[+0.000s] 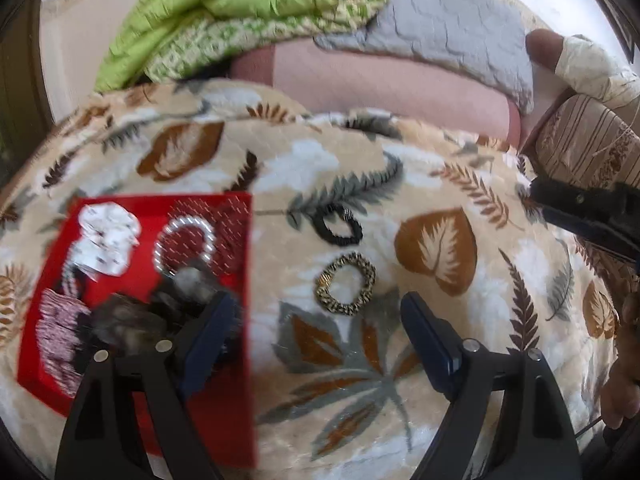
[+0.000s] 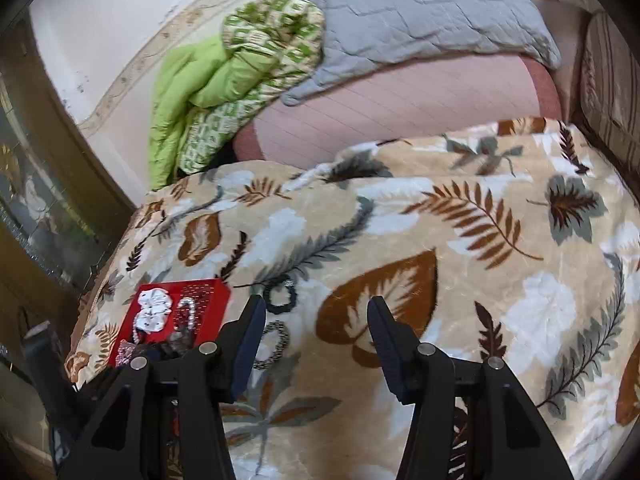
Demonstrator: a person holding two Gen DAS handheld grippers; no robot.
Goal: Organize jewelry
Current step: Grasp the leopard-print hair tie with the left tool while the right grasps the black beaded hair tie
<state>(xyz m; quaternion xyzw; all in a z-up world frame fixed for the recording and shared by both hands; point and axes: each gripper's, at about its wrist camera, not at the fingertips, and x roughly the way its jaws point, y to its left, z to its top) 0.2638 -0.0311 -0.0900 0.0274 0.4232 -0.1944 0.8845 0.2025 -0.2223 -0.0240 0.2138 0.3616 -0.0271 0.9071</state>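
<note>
A red tray (image 1: 236, 364) lies on the leaf-print blanket at left, holding a white scrunchie (image 1: 106, 240), a pearl bracelet (image 1: 184, 246), a pink knitted band (image 1: 56, 344) and dark furry pieces (image 1: 132, 320). A black hair tie (image 1: 338, 228) and a gold-black scrunchie (image 1: 346, 288) lie on the blanket right of the tray. My left gripper (image 1: 320, 312) is open and empty, just in front of the gold-black scrunchie. My right gripper (image 2: 316, 312) is open and empty above the blanket, with the tray (image 2: 212, 296), black hair tie (image 2: 280, 294) and gold-black scrunchie (image 2: 276, 344) to its left.
A leaf-print blanket (image 1: 460, 340) covers the bed. A green quilt (image 1: 224, 20), grey pillow (image 1: 440, 28) and pink sheet (image 1: 380, 80) lie behind. The right gripper's black body (image 1: 592, 212) shows at the right edge. A dark cabinet (image 2: 48, 200) stands left.
</note>
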